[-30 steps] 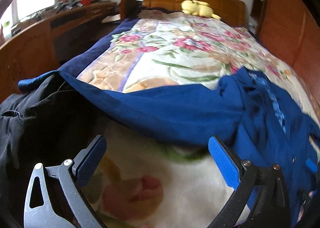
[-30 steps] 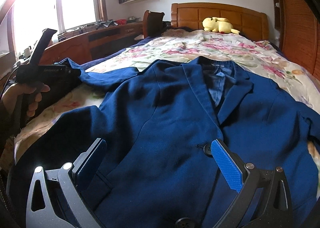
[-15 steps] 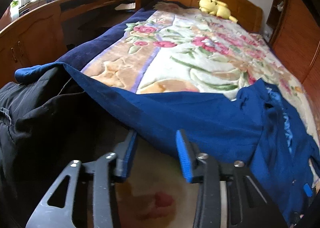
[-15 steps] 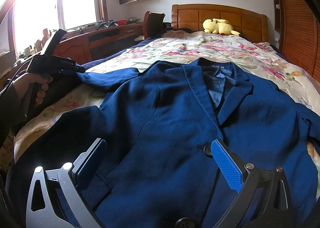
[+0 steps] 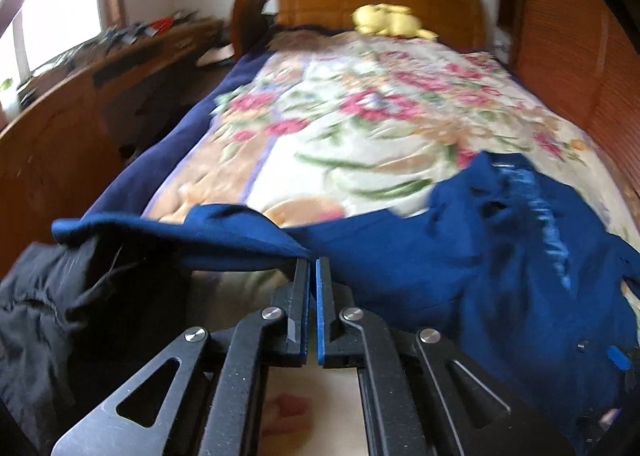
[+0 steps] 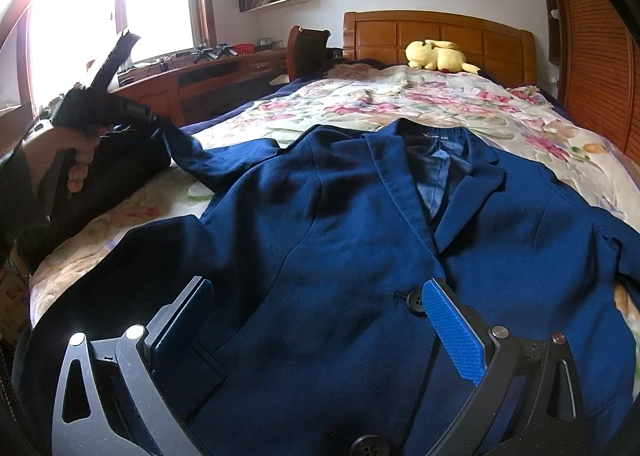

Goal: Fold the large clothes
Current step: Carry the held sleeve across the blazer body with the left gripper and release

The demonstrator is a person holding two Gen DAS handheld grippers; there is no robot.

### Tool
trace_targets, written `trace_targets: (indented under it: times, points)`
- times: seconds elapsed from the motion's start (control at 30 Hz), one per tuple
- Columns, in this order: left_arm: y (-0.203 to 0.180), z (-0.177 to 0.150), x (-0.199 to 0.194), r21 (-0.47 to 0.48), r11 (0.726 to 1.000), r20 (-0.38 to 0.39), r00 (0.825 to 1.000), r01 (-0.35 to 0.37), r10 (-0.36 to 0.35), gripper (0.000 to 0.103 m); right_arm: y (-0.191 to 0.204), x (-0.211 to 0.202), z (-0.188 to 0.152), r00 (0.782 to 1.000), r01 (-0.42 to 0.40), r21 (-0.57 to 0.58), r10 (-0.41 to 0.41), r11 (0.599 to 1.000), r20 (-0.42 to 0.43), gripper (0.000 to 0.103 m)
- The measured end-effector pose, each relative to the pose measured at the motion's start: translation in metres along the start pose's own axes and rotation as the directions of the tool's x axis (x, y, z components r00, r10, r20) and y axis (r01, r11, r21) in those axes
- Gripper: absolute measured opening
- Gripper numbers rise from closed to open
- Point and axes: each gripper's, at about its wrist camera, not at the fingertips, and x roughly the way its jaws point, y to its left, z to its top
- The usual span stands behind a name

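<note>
A navy blazer [image 6: 340, 216] lies face up on the floral bed blanket [image 6: 440, 104], collar toward the headboard. Its sleeve [image 5: 224, 232] stretches to the left edge of the bed. My left gripper [image 5: 313, 268] is closing tight on the sleeve's edge, and the fabric is pinched between the pads and lifted a little. In the right wrist view a hand [image 6: 60, 144] holds that left gripper [image 6: 160, 122] with the sleeve [image 6: 208, 160] rising to it. My right gripper [image 6: 320, 316] hovers open over the blazer's front near a button [image 6: 416, 302], with nothing between its fingers.
A black garment [image 5: 60, 316] is heaped at the bed's left edge under the sleeve end. A yellow plush toy [image 6: 438, 56] lies by the wooden headboard [image 6: 440, 36]. A wooden desk [image 6: 200, 80] runs along the left, and a slatted wardrobe [image 6: 592, 56] stands on the right.
My left gripper went from wide open to shut, came forward onto the sleeve's edge and raised it. The right gripper and the blazer's body have stayed still.
</note>
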Motion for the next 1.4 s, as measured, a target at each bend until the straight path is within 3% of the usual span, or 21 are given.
trace_targets:
  times: [0.23, 0.43, 0.53, 0.57, 0.6, 0.73, 0.83, 1.0, 1.2, 1.37, 1.4]
  points:
    - [-0.077, 0.014, -0.048, 0.158, 0.979, 0.064, 0.988, 0.132, -0.144, 0.002, -0.001, 0.000, -0.001, 1.000, 0.000, 0.006, 0.000, 1.000, 0.004, 0.103]
    - [-0.114, 0.012, -0.072, 0.243, 0.961, 0.078, 0.984, 0.135, -0.158, 0.002, -0.001, 0.000, -0.001, 1.000, 0.000, 0.006, 0.000, 1.000, 0.005, 0.103]
    - [-0.106, 0.008, -0.065, 0.237, 0.964, 0.047, 0.990, 0.118, -0.133, 0.003, 0.000, 0.000, -0.001, 1.000, 0.003, 0.006, -0.003, 1.000, 0.008, 0.103]
    - [-0.099, 0.006, -0.060, 0.231, 0.967, 0.032, 0.992, 0.110, -0.121, 0.011, 0.000, 0.000, -0.001, 1.000, 0.003, 0.005, -0.003, 1.000, 0.009, 0.103]
    - [-0.092, 0.003, -0.055, 0.220, 0.969, 0.018, 0.993, 0.108, -0.115, 0.024, 0.000, 0.000, -0.001, 1.000, 0.003, 0.004, -0.003, 1.000, 0.009, 0.103]
    - [-0.069, -0.010, -0.032, 0.175, 0.982, -0.040, 0.997, 0.068, -0.062, 0.031, 0.000, -0.001, -0.002, 1.000, 0.006, 0.000, -0.006, 1.000, 0.008, 0.103]
    - [-0.050, -0.019, -0.009, 0.138, 0.989, -0.098, 0.994, 0.051, -0.037, 0.032, 0.000, -0.001, -0.002, 1.000, 0.006, 0.000, -0.006, 1.000, 0.008, 0.103]
    - [-0.026, -0.026, 0.027, 0.051, 0.996, -0.176, 0.983, 0.069, -0.059, 0.032, 0.000, 0.000, -0.003, 1.000, 0.005, 0.001, -0.005, 1.000, 0.008, 0.103]
    - [-0.017, -0.013, 0.050, -0.024, 0.995, -0.187, 0.977, 0.098, -0.100, 0.032, 0.000, -0.001, -0.003, 1.000, 0.005, 0.000, -0.005, 1.000, 0.008, 0.103]
    - [-0.021, 0.000, 0.061, 0.003, 1.000, -0.154, 0.988, 0.024, -0.023, 0.031, 0.001, 0.000, -0.003, 1.000, 0.003, -0.001, -0.003, 1.000, 0.009, 0.103]
    - [-0.021, 0.002, 0.062, 0.005, 0.999, -0.144, 0.989, 0.033, -0.032, 0.020, 0.000, 0.000, -0.003, 1.000, 0.003, 0.000, -0.003, 1.000, 0.009, 0.103]
